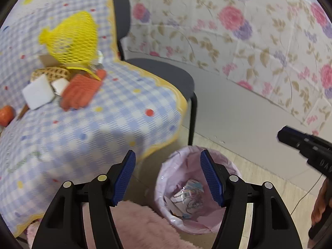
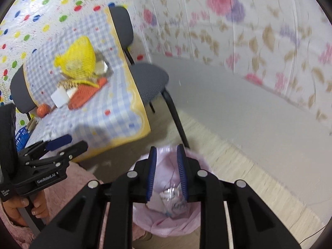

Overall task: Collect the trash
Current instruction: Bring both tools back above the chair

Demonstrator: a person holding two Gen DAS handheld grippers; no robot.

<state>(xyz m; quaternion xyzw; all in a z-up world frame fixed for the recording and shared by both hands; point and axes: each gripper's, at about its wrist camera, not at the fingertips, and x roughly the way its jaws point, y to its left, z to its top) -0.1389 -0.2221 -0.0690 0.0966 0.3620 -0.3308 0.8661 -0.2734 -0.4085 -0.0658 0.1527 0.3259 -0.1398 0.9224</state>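
Observation:
A bin with a pink liner stands on the floor by the table corner, with clear wrappers inside; it also shows in the right wrist view. My left gripper is open and empty above the bin's near rim. My right gripper hangs over the bin, its jaws a small gap apart with nothing between them. On the table lie a yellow net bag, an orange glove, white foam blocks and a woven basket.
A grey chair stands at the table's far side beside the bin. An orange ball lies at the table's left. A second chair and a blue basket are at the left. A floral wall lies behind.

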